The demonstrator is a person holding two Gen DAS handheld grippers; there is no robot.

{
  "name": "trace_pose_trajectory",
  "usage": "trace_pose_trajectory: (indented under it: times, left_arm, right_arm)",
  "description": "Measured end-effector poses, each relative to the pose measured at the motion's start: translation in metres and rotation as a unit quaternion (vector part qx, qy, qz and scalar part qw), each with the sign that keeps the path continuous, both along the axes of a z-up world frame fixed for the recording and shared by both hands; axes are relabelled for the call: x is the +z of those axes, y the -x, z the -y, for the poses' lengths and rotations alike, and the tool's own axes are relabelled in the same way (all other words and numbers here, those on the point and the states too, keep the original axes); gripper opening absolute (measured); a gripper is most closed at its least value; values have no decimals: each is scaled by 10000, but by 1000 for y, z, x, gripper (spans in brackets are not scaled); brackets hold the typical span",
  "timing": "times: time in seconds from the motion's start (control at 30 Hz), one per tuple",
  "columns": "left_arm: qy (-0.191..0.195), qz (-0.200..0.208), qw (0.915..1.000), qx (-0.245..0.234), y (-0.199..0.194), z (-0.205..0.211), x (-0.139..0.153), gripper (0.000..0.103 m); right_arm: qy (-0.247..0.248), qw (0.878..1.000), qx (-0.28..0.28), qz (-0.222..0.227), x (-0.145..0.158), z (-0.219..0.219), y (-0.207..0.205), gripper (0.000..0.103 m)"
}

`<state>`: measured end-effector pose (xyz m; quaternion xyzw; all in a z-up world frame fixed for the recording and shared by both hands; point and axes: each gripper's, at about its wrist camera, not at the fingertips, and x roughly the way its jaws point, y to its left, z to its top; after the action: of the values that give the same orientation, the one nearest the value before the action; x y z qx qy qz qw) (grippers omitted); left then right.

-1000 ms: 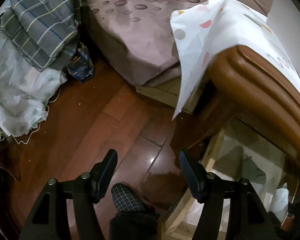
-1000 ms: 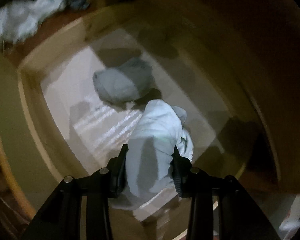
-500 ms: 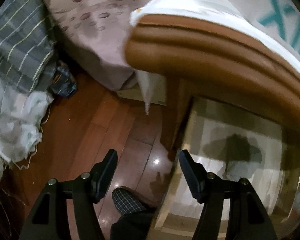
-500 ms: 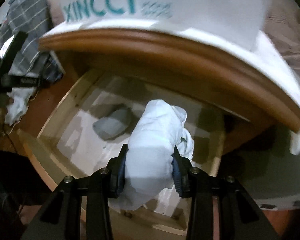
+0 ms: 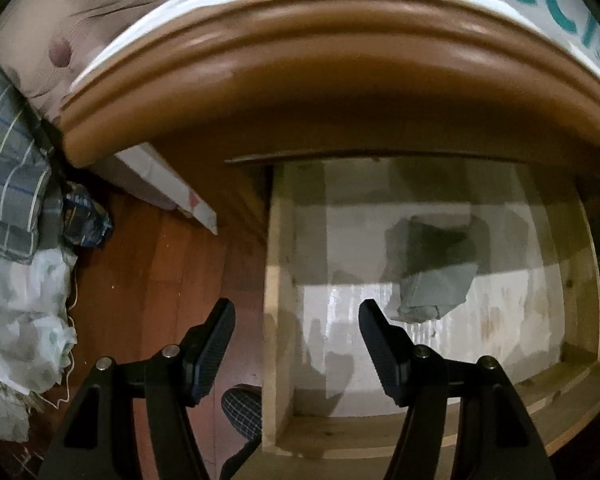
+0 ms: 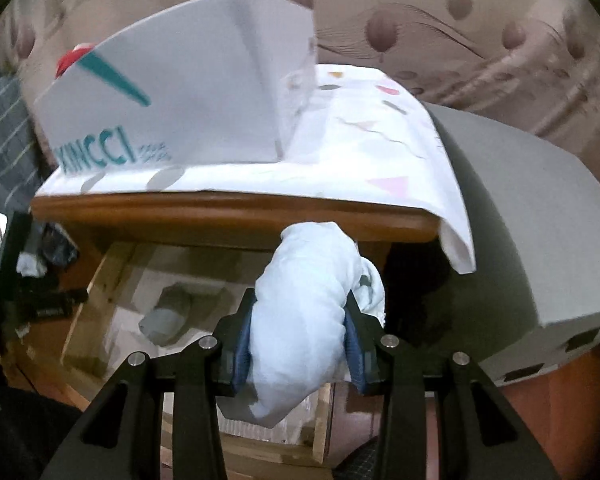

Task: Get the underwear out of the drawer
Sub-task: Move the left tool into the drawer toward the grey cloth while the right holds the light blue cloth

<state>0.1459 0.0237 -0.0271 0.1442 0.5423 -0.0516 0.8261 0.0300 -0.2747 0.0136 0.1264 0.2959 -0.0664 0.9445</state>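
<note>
My right gripper (image 6: 300,328) is shut on a rolled white underwear (image 6: 304,312) and holds it above the open wooden drawer (image 6: 96,284), level with the nightstand's top edge. A folded grey underwear (image 5: 432,272) lies on the drawer's white floor; it also shows in the right wrist view (image 6: 168,314). My left gripper (image 5: 296,340) is open and empty, above the drawer's left side wall (image 5: 278,312).
The brown nightstand top (image 5: 300,80) overhangs the drawer and carries a patterned cloth (image 6: 360,152) and a white XINCCI box (image 6: 180,96). A grey box (image 6: 520,248) stands to the right. Bedding piles (image 5: 16,240) lie left on the wooden floor (image 5: 160,280).
My right gripper has lifted the white underwear up out of the drawer. My left gripper has swung right, from over the floor to the drawer's left edge.
</note>
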Motion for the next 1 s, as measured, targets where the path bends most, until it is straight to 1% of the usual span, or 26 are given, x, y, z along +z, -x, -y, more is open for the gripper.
trace_pose_trajectory:
  times: [0.1, 0.27, 0.4, 0.5, 0.77, 0.9, 1.0]
  left_arm:
    - [-115, -47, 9999, -91, 1, 6, -5, 66]
    - [-209, -136, 9995, -196, 3, 14, -12, 66]
    - [-270, -191, 9989, -333, 4, 18, -16, 66]
    - [-412, -186, 9979, -466, 5, 26, -20, 66]
    - [-840, -119, 9925, -880, 13, 46, -31, 66]
    - [-950, -172, 9892, -1107, 17, 55, -37, 66]
    - [-1079, -200, 9844, -1376, 20, 65, -41, 66]
  right_arm:
    - [-26, 10000, -7, -17, 3, 5, 4, 36]
    - [-120, 9999, 52, -58, 0, 4, 3, 36]
    - [-49, 9999, 39, -126, -2, 3, 5, 35]
    - [-77, 9998, -97, -163, -3, 6, 7, 35]
    - [199, 9968, -765, -93, 2, 17, 18, 35]
    - [70, 9958, -911, -29, 2, 24, 23, 35]
    - [-18, 9945, -1051, 39, 4, 31, 27, 35]
